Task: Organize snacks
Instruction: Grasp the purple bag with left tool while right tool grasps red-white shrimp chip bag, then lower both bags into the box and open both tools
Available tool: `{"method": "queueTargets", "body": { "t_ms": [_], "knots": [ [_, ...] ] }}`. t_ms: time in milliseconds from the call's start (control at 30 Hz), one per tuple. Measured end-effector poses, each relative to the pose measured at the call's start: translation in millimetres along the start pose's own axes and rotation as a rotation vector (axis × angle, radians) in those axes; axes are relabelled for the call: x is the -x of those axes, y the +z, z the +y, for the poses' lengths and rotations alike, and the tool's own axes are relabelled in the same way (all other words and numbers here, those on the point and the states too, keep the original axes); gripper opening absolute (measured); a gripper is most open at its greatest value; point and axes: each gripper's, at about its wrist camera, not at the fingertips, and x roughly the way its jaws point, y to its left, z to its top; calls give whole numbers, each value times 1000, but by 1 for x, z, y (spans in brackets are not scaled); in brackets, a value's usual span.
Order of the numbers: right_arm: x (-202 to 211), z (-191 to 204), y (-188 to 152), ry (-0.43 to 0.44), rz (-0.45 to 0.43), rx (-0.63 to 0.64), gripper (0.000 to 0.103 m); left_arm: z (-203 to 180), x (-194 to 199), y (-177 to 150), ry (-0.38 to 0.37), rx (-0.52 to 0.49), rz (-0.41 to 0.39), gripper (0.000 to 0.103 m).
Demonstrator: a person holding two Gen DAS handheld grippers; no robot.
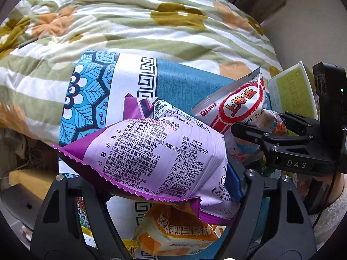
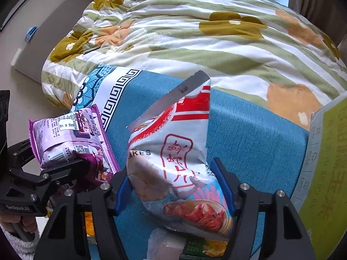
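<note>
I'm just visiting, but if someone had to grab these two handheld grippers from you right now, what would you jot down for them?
Left gripper: closed on the purple bag, lifted above the orange bag.
Right gripper: blue pads squeezing the white-and-red shrimp chips bag, its top standing up.
Both bags hang over the blue cloth spread on the flowered quilt. More snacks lie below, near the grippers. A green-and-white box stands at the right edge.
Done: both bags gripped.
Left: put them somewhere; I can't see where sorted snacks go. Then sort the rest.
</note>
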Motion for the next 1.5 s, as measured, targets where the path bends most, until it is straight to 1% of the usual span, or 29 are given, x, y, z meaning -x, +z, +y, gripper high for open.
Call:
{"method": "queueTargets", "body": {
  "t_ms": [433,567,700,867,967,1067,1200,1300,1433,1500],
  "knots": [
    [57,3,-1,1,-121,-42,62,-29,46,8,-7,-44,-107,76],
    [83,0,-7,-3,-166,-69,62,-47,66,11,1,-71,-146,76],
    [117,-11,-16,1,-230,-111,62,-75,86,15,0,-106,-185,76],
    [169,-38,-34,-7,-320,-169,62,-128,103,19,-23,-154,-233,76],
    [203,-62,-50,-24,-371,-198,62,-170,105,21,-44,-186,-252,76],
    [233,-90,-67,-58,-409,-223,62,-218,98,20,-72,-218,-249,76],
    [265,-134,-91,-95,-448,-261,62,-284,79,21,-105,-275,-233,76],
    [279,-167,-105,-107,-451,-290,62,-328,58,23,-128,-298,-207,76],
    [288,-207,-123,-104,-447,-323,62,-372,31,25,-136,-307,-181,76],
    [290,-224,-130,-97,-443,-332,62,-388,19,26,-127,-295,-175,82]
  ]
}}
